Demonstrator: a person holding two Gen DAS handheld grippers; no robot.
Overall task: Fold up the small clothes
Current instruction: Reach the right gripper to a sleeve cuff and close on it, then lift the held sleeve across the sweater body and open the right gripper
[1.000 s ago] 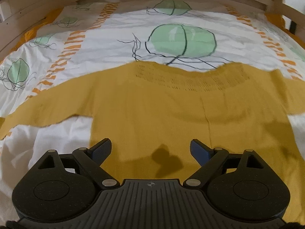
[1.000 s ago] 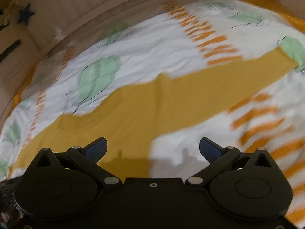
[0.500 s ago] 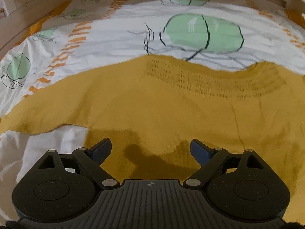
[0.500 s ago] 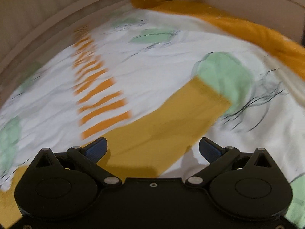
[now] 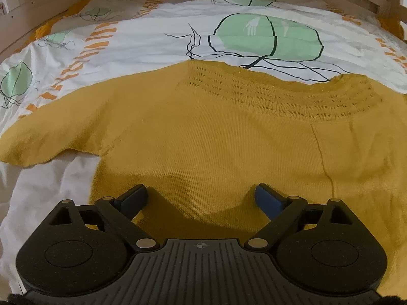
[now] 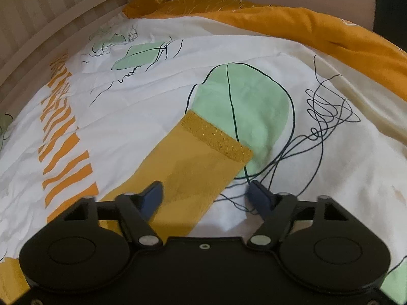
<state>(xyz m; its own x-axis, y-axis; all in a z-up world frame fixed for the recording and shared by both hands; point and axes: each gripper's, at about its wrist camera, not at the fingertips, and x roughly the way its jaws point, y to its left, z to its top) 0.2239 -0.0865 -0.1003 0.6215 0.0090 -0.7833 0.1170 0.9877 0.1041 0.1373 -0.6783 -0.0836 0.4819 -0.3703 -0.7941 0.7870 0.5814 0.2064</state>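
A small mustard-yellow knit sweater (image 5: 216, 137) lies flat on the patterned bed sheet (image 5: 152, 40), neckline away from me, one sleeve stretched out to the left. My left gripper (image 5: 201, 198) is open and hovers low over the sweater's body near its left side edge. In the right wrist view the other sleeve (image 6: 193, 167) lies on the sheet, its glittery cuff (image 6: 216, 137) pointing away. My right gripper (image 6: 204, 194) is open just over the sleeve; the left fingertip (image 6: 152, 195) is above the fabric, the right one above the sheet.
The sheet (image 6: 127, 101) is white with green blobs, black scribbles and orange stripes. A wooden slatted bed frame (image 5: 51, 2) rims the far side. An orange blanket (image 6: 305, 25) is bunched along the far right edge.
My left gripper has moved closer and lower over the sweater's body. My right gripper has swung right along the sleeve to its cuff end and come down near it.
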